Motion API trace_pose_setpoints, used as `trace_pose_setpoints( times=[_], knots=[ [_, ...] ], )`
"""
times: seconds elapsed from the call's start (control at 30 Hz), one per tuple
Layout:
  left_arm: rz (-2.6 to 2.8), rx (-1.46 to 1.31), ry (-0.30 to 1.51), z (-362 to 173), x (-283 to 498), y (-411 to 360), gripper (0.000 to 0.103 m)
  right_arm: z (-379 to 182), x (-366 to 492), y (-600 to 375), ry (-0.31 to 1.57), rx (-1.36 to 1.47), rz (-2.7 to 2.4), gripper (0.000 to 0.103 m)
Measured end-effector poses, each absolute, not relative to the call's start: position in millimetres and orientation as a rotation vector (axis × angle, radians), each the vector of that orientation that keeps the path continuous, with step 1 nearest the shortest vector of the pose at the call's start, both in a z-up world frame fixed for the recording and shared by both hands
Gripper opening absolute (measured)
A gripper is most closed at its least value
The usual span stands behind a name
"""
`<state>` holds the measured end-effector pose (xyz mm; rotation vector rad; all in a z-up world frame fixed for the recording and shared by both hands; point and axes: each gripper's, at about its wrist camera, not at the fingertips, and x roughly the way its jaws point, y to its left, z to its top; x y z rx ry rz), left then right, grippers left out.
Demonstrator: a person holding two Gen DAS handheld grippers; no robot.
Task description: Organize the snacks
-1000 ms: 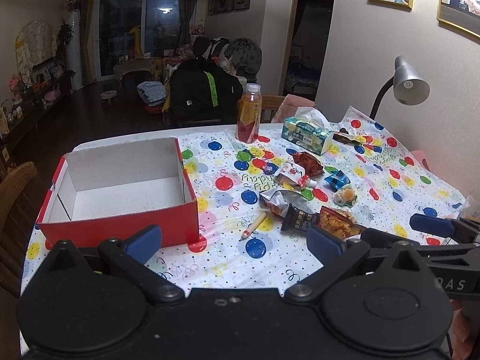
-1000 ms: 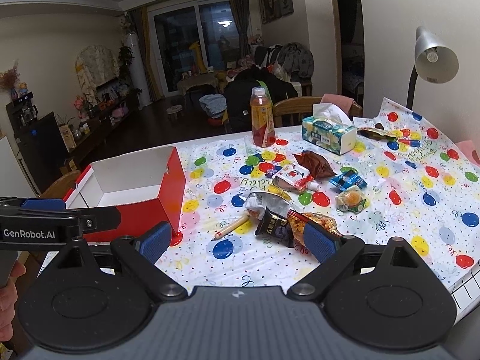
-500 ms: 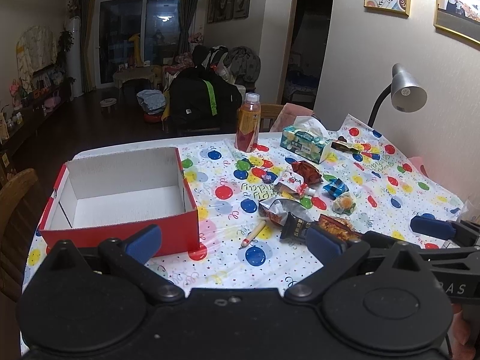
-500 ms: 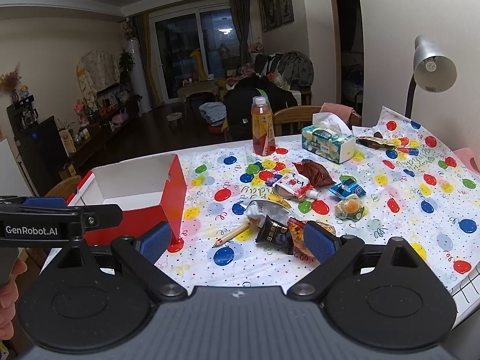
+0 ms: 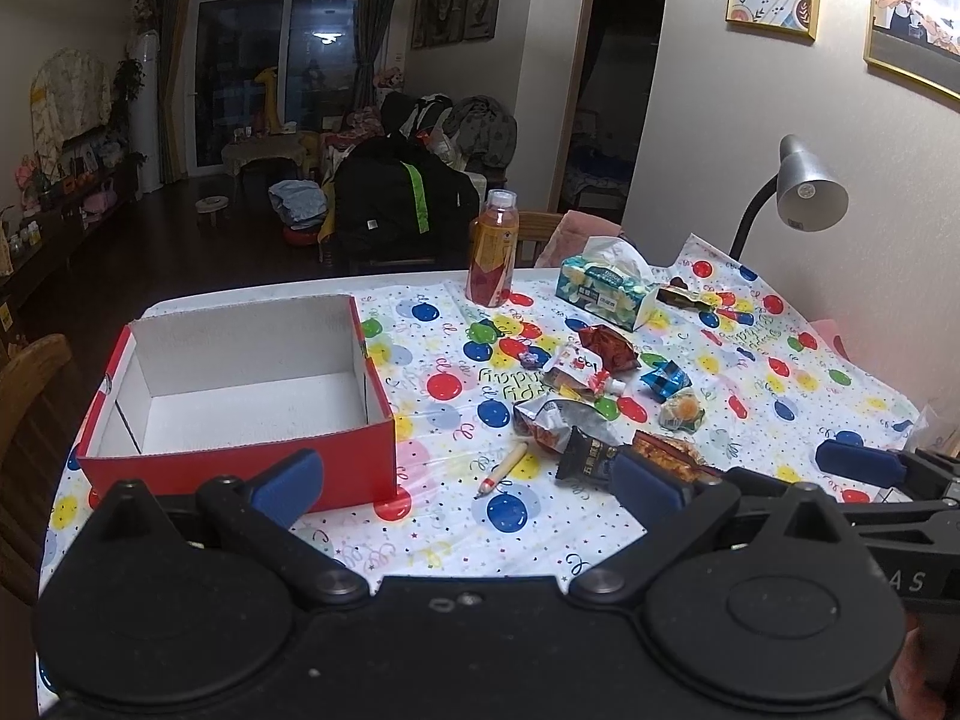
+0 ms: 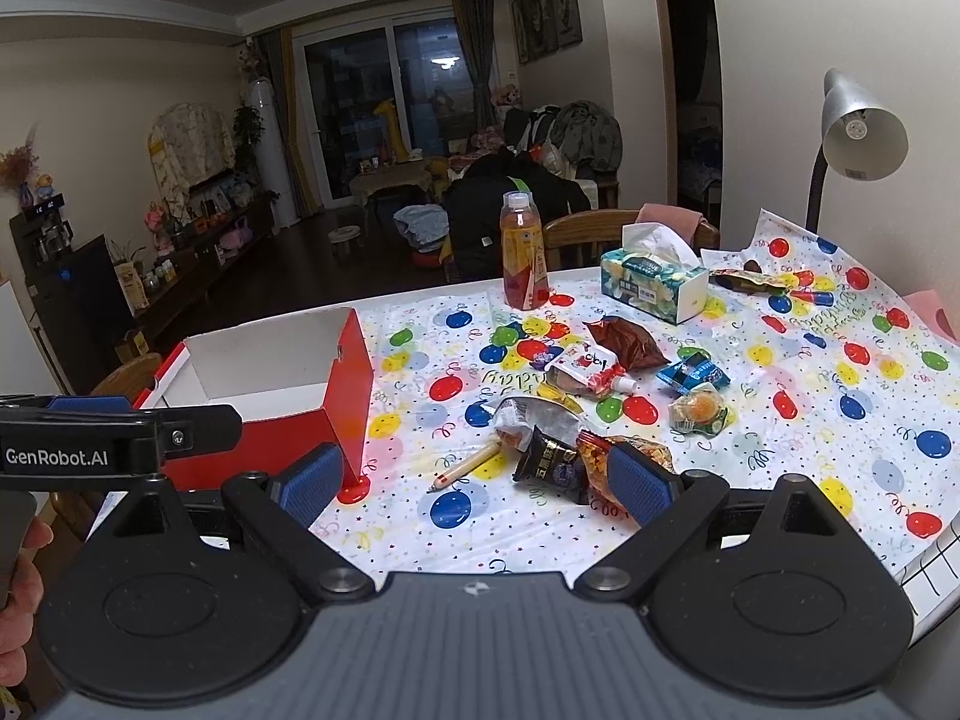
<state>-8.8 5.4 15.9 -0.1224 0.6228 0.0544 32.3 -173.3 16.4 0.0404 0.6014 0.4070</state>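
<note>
Over the last second both of our views have drawn back and risen a little: the table (image 5: 252, 531) with its balloon-print cloth now sits lower in each picture and more of the room shows above it. On the cloth nothing has shifted. We judge this as a pull-back to survey, not a grasp; the sorting has not begun.

Our left hand-held gripper (image 5: 468, 480) hangs above the near edge with its blue pads spread wide and nothing between them. Our right hand-held gripper (image 6: 474, 483) is likewise spread wide and empty.

The red box (image 5: 240, 462) stands open on the left of the table, its white inside bare. The snacks lie loose to its right: a black packet (image 5: 585, 459) beside an orange-filled bag (image 5: 666, 453), a silver wrapper (image 5: 543, 417), a white spouted pouch (image 5: 579, 369), a dark red bag (image 5: 609, 345), a blue packet (image 5: 666, 378) and a small round sweet (image 5: 684, 411). A pencil (image 5: 504, 468) lies between box and packets. Farther back stand a drink bottle (image 5: 493, 255) and a tissue box (image 5: 603, 288).

The black packet seems the nearest first pick for the right side, with the box well apart to the left.
</note>
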Motion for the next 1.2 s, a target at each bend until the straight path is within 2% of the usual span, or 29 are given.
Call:
trace_pose_setpoints(
  times=[0.63,1.03,1.2],
  knots=[
    [0.054,-0.12,0.616,20,18,-18,0.103,17,59,-192,0.575,0.037,0.415,0.096],
    [0.028,-0.079,0.689,-14,78,-46,0.103,-24,132,-228,0.688,-0.007,0.424,0.095],
    [0.016,-0.085,0.757,-37,113,-58,0.097,-52,165,-238,0.757,-0.069,0.454,0.09]
  ],
)
